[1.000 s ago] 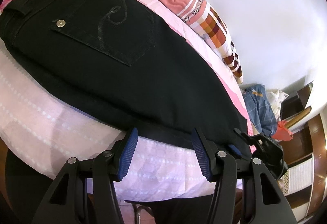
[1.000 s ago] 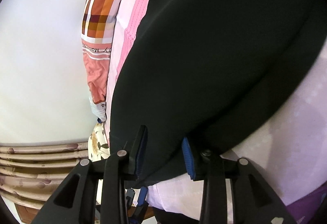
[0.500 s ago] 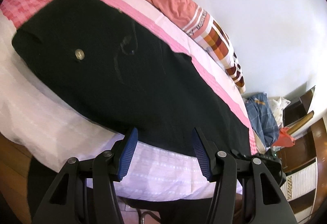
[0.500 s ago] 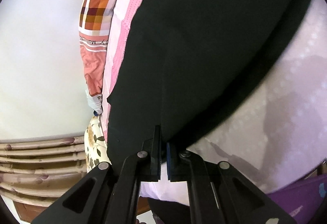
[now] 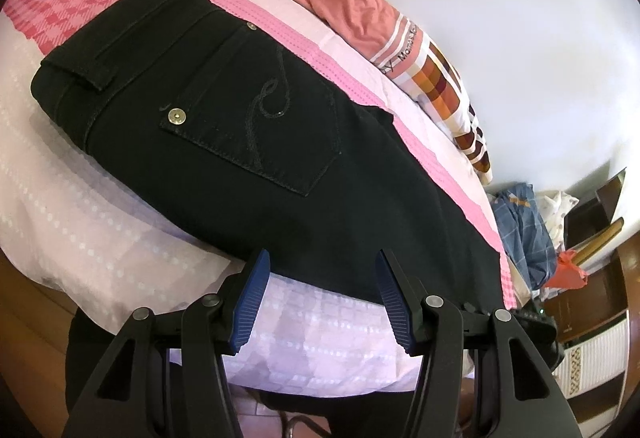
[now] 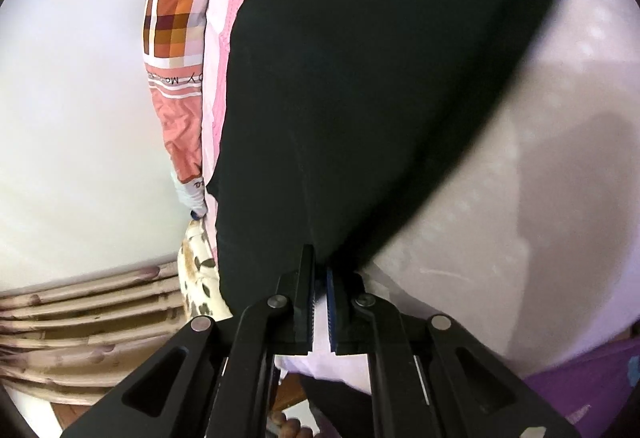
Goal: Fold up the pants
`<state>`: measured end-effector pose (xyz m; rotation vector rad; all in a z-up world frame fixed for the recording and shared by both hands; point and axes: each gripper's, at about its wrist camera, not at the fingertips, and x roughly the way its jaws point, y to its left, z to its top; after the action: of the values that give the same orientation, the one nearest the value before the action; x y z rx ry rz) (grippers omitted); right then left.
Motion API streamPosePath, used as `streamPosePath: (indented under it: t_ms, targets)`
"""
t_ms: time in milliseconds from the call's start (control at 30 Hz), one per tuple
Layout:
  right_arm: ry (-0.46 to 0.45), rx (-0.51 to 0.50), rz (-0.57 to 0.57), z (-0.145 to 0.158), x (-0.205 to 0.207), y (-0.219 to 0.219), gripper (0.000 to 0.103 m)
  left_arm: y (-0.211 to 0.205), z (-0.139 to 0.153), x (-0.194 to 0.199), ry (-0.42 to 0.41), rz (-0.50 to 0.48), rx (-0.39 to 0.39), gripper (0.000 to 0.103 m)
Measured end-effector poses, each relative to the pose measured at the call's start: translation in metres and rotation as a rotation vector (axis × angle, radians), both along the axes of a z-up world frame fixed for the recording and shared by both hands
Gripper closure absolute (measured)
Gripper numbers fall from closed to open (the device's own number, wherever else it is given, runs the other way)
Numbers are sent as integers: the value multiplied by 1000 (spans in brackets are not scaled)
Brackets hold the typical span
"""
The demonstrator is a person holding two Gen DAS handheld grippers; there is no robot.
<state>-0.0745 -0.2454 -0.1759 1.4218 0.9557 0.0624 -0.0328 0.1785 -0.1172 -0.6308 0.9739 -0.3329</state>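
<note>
One pale wall (image 5: 520, 18) backed the bed (image 5: 120, 218), whose pink-and-white cover carried the black pants (image 5: 248, 142) lying flat, back pocket up, waistband at the far left. A patterned quilt (image 5: 400, 38) was bunched along the wall side. The left gripper (image 5: 322, 270) hovered spread wide at the pants' near edge. The right gripper (image 6: 320, 270) was clamped on the pants' hem.
</note>
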Motion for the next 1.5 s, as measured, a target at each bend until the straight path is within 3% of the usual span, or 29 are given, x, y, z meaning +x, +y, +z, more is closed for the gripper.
streamPosePath:
  t_ms: [133,267,400,467,567,633,700,767,867,1233,1500]
  targets:
    - [17,-29,-3,10,-38,-24,92,-2,11,0,-21,-9,5,47]
    - [-5,-153,-187,40,-92,-103,92,-7,24,-1,-79,-13,46,47]
    - [-66,-241,-305,64,-98,-157,92,-24,22,10,-90,-53,121,47]
    - [-81,-309,-268,72,-82,-160,92,-28,17,14,-75,-51,131,47]
    - [-117,-349,-118,69,-47,-146,92,-29,7,21,-36,-40,136,47]
    - [-75,-391,-62,58,-36,-144,92,-29,3,23,-27,-33,134,47]
    - [-29,-306,-110,39,-44,-154,92,-29,3,24,-27,-31,141,47]
    - [-47,-182,-209,27,-67,-167,92,-31,4,27,-27,-35,155,47]
    - [-84,-139,-310,27,-96,-184,92,-32,2,28,-25,-45,173,47]
    - [-34,-101,-377,25,-119,-210,85,-35,0,30,-22,-37,177,46]
    - [-45,-131,-339,31,-95,-208,77,-36,-1,30,-23,-41,183,44]
